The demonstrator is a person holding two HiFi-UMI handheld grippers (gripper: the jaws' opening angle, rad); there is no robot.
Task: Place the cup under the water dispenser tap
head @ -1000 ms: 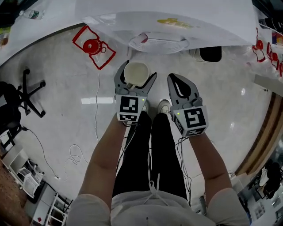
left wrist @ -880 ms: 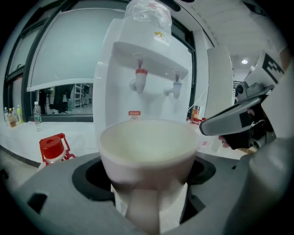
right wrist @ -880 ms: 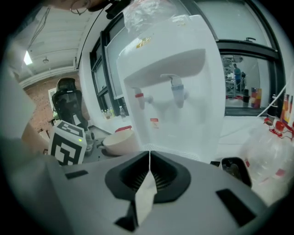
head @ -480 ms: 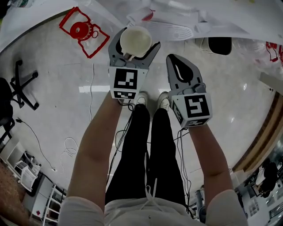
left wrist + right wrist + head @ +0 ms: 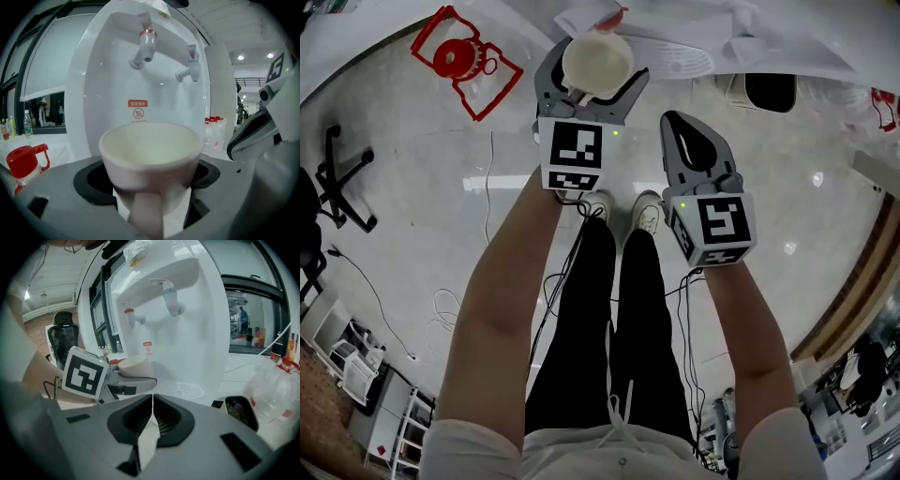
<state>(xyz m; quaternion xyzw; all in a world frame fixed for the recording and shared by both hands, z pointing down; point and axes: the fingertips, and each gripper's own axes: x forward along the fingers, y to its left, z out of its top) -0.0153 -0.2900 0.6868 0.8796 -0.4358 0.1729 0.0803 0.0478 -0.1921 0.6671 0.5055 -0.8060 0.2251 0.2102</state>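
Your left gripper (image 5: 597,64) clamps an empty cream cup (image 5: 151,152), facing the white water dispenser (image 5: 93,98) and its two taps; your right gripper (image 5: 152,404) hangs closed, empty.

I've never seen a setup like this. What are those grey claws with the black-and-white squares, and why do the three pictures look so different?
There is no robot here. A person stands holding a two-jaw gripper in each hand. The top-down picture comes from a camera on the person's head, so you see arms, legs and floor. The other two come from small cameras riding on each gripper, looking out along its jaws. The patterned cubes are markers that are part of the grippers. The left gripper is closed on a cream cup, which is upright and looks empty. It faces a white water dispenser with two taps, and the red-collared tap is higher up. The cup is not yet set down. The right gripper is shut and holds nothing.
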